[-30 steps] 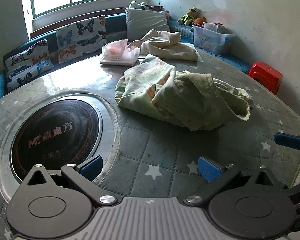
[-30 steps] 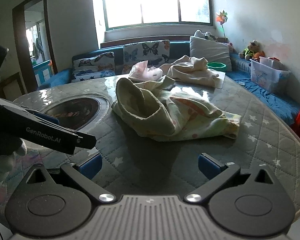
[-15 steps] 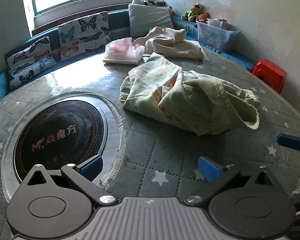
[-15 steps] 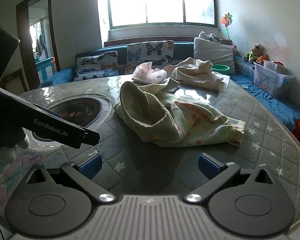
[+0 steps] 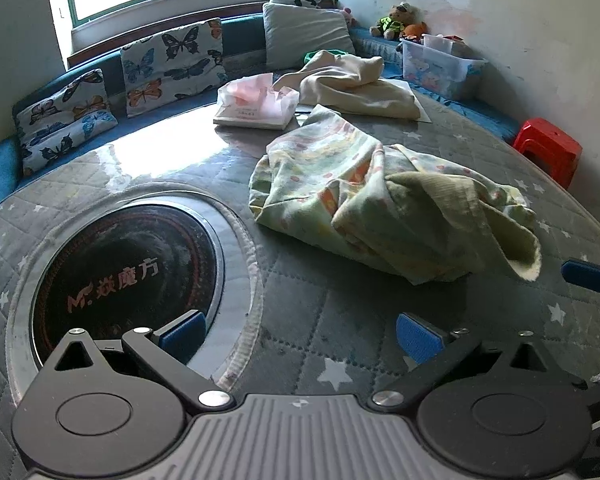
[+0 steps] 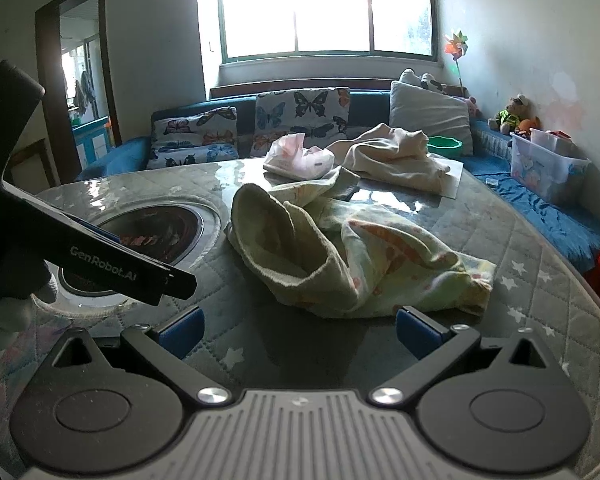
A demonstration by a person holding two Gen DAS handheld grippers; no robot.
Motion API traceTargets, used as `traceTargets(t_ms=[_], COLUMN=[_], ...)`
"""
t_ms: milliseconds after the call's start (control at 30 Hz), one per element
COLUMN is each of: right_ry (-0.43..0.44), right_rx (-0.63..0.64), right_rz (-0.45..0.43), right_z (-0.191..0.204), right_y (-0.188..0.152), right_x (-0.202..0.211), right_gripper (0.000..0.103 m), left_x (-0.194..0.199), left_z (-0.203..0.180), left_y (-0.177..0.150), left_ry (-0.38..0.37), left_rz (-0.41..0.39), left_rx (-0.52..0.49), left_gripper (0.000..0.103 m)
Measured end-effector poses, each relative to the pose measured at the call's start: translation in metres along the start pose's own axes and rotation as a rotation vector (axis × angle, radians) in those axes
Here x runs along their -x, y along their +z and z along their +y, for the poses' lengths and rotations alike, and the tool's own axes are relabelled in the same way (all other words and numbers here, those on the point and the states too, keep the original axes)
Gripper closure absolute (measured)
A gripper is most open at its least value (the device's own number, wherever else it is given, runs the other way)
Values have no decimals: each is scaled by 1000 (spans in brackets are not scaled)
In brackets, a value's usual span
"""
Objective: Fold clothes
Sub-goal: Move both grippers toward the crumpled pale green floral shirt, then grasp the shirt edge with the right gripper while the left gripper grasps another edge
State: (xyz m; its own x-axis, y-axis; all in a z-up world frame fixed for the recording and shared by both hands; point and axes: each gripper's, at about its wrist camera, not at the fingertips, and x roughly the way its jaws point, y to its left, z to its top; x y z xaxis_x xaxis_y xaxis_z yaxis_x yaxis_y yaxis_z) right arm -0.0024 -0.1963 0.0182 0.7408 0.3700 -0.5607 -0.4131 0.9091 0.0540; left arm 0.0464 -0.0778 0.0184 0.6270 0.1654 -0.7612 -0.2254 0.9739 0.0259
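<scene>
Blue-padded fingers of the left gripper (image 5: 298,334) and right gripper (image 6: 298,330) stand spread wide, holding nothing, low in each frame. Centre frame, a crumpled pale-green printed garment (image 5: 384,208) lies on the quilted desk (image 5: 300,304). Step in hand: approach. Next, probably each gripper must find an edge and spread the garment flat.

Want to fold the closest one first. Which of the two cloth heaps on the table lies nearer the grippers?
The pale green patterned garment, crumpled mid-table just ahead of both open grippers. The plain cream garment lies beyond it, at the far edge beside the pink tissue pack.
</scene>
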Motion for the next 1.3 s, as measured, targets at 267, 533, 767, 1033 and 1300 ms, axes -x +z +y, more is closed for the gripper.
traceTargets(t_ms=[267,533,767,1033,1300], right_ry=[-4,2,74,124,117], right_rx=[30,75,75,135,204], right_rz=[-22,-36,-36,-64,0], right_z=[1,3,1,22,28], right_y=[13,28,32,30,18], right_x=[-12,-22,-35,-41,-48], right_gripper=[4,12,34,69,89], left_x=[-2,3,12,16,-1], left_z=[8,23,38,32,8], left_y=[15,30,51,69,83], left_ry=[-5,-3,-40,-107,-216], left_rz=[-2,-27,-73,-119,-101], left_rx=[-9,-15,-41,-106,-181], left_gripper=[0,0,0,0,8])
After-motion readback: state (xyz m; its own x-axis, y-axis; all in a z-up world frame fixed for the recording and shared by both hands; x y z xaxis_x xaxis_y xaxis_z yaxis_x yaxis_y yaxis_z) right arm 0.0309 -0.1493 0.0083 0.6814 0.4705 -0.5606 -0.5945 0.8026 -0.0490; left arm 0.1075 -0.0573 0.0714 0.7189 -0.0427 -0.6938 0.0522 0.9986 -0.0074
